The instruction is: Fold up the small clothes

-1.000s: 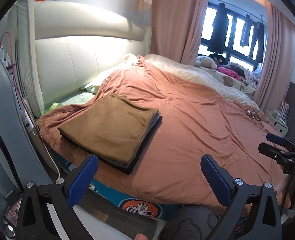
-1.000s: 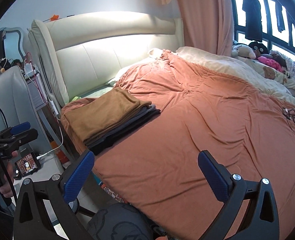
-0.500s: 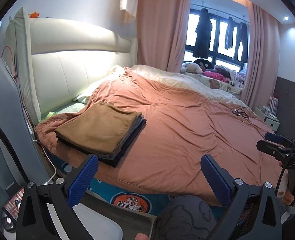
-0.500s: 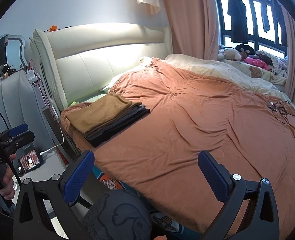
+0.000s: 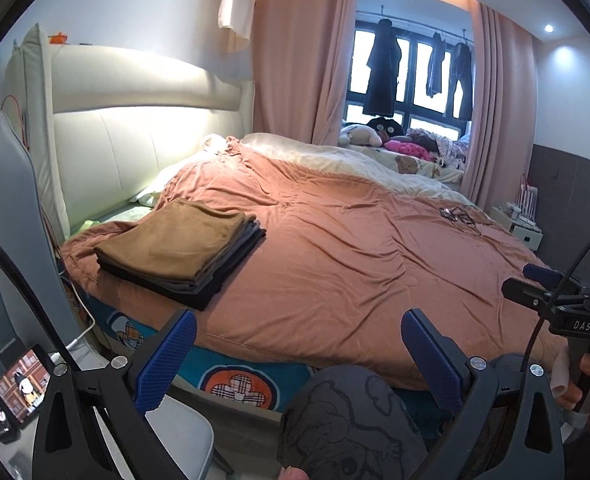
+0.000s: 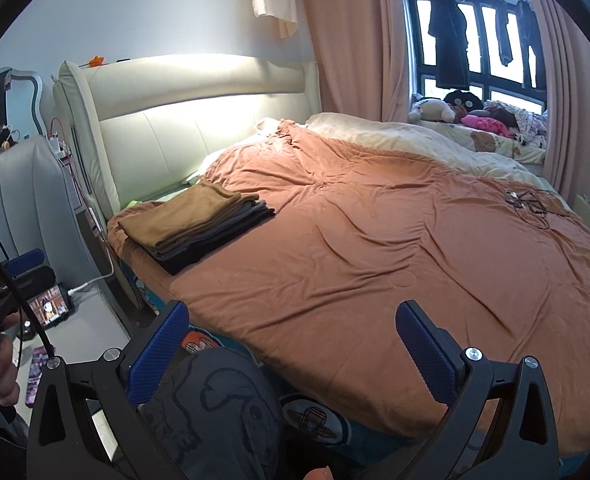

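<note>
Rumpled orange bedspread (image 5: 335, 264) under a neat stack of folded clothes (image 5: 183, 250), cream headboard (image 5: 135, 136) behind.

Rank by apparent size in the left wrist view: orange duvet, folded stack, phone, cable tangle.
1. Orange duvet
2. Folded stack
3. Phone, though nearness to the camera inflates it
4. Cable tangle, far away, so true size is unsure

Your left gripper (image 5: 299, 356) and right gripper (image 6: 291, 346) share black frames, ribbed blue pads (image 5: 166, 358), silver screws (image 6: 471, 354) and black cables (image 5: 23, 280), and your knee (image 6: 211, 412) wears what looks like grey cartoon-print fabric.
</note>
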Demonstrator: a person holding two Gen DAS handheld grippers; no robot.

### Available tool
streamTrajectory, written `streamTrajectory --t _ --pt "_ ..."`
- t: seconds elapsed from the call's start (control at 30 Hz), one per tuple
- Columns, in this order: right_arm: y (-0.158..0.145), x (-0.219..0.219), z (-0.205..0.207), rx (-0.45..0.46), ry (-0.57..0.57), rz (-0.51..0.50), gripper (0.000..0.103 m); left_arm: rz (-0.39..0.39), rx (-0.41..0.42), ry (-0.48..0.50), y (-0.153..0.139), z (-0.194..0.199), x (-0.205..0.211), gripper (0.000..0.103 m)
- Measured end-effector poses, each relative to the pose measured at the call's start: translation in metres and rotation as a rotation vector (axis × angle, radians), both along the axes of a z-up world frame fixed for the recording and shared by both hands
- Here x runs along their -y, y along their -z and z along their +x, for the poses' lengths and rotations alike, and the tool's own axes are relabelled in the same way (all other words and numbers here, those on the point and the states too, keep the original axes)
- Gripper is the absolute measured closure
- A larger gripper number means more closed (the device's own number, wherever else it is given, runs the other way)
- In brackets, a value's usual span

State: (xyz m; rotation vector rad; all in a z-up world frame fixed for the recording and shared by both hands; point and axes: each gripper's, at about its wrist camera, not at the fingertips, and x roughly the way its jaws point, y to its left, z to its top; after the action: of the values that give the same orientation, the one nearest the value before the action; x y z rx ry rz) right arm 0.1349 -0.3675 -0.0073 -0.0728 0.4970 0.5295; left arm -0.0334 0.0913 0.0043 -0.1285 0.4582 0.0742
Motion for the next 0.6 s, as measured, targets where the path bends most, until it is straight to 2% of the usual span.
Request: streamTrajectory --t 0.3,0.6 --pt "0.011 0.014 -0.017 0.029 0.034 0.018 0.0 -0.004 0.009 0.023 0.014 -0.01 0.011 0.0" --pt "0.016 0.023 -0.021 0.046 0.068 0.04 0.0 0.007 0.026 0.013 0.015 -0.01 0.017 0.0"
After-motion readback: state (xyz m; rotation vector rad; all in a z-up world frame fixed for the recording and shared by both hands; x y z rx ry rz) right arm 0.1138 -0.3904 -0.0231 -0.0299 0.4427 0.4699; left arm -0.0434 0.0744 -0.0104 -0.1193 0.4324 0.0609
